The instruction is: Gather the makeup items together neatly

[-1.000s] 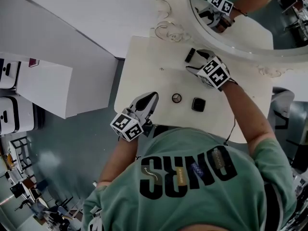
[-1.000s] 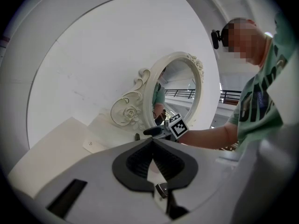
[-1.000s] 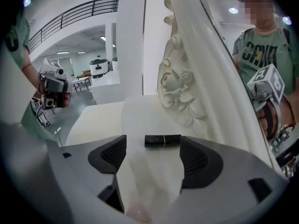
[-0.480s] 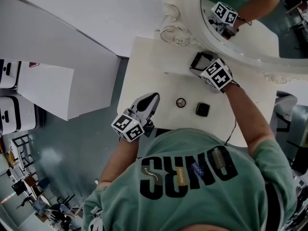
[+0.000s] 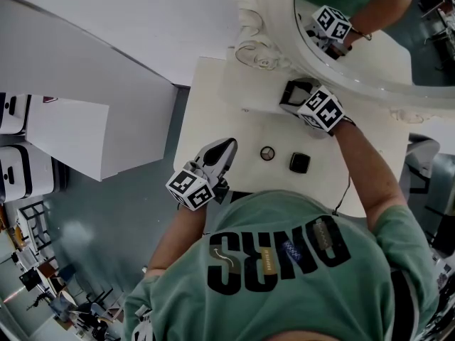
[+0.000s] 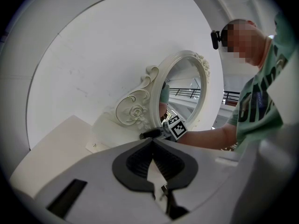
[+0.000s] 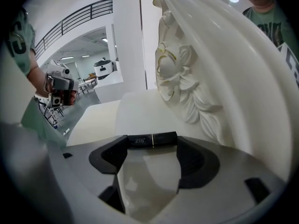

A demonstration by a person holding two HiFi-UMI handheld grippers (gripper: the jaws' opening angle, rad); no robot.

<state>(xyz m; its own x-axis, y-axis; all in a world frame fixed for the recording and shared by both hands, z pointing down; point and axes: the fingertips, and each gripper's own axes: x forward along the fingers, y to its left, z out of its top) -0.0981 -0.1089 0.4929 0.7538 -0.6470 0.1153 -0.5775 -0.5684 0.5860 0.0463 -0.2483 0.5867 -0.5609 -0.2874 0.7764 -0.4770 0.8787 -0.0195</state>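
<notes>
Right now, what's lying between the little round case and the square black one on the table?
Nothing. The head view shows bare table between the round case and the square black case; they lie apart.

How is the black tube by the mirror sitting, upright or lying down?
Lying down: the black tube rests on its side on the white mirror base.

A cream table (image 5: 213,112) stands against a white wall (image 5: 142,13), with 1 ornate white oval mirror (image 5: 279,38) at its back. Grey-blue floor (image 5: 106,212) lies left, beside 1 white cabinet (image 5: 67,137).
</notes>
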